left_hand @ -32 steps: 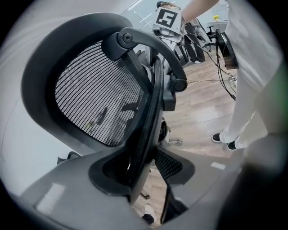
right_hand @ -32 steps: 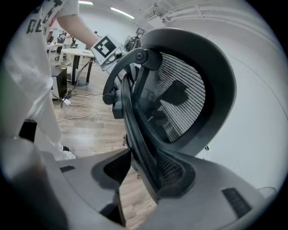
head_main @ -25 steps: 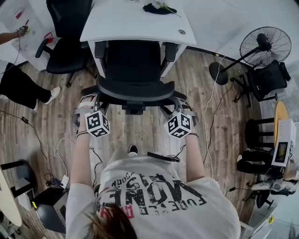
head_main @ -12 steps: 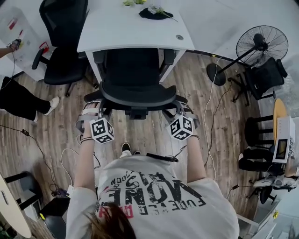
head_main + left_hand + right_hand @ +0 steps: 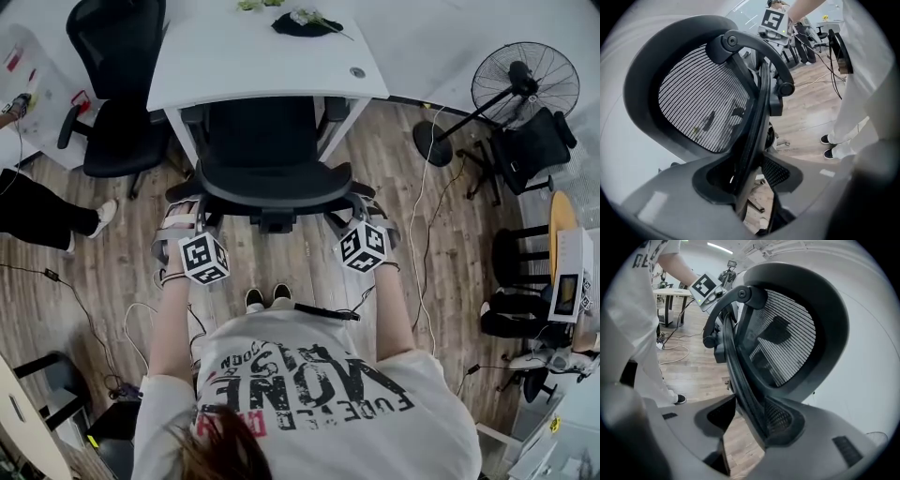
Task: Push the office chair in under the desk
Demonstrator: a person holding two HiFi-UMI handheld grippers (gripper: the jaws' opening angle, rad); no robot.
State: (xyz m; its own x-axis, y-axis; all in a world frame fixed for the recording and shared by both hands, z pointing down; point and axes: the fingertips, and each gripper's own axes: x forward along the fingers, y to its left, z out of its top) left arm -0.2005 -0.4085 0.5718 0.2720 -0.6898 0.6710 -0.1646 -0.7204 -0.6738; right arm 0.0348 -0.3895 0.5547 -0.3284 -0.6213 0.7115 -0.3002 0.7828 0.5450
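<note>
A black office chair (image 5: 267,178) with a mesh back stands half under the white desk (image 5: 262,66), its seat under the top. My left gripper (image 5: 185,216) holds the left end of the backrest and my right gripper (image 5: 361,208) the right end. In the left gripper view the backrest frame (image 5: 754,136) runs between the jaws of the left gripper (image 5: 757,171), and both jaws touch it. In the right gripper view the frame (image 5: 740,376) sits the same way in the right gripper (image 5: 750,411). The right jaws have just been opening slightly with the frame still between them.
A second black chair (image 5: 117,122) stands left of the desk, beside a person's legs (image 5: 42,211). A floor fan (image 5: 525,84), another chair (image 5: 534,155) and stools (image 5: 520,258) stand at the right. Cables (image 5: 422,225) trail over the wooden floor. A dark cloth (image 5: 305,21) lies on the desk.
The chair has rolled further in under the desk. Both grippers went forward with it, and the person stepped after it, feet now side by side.
</note>
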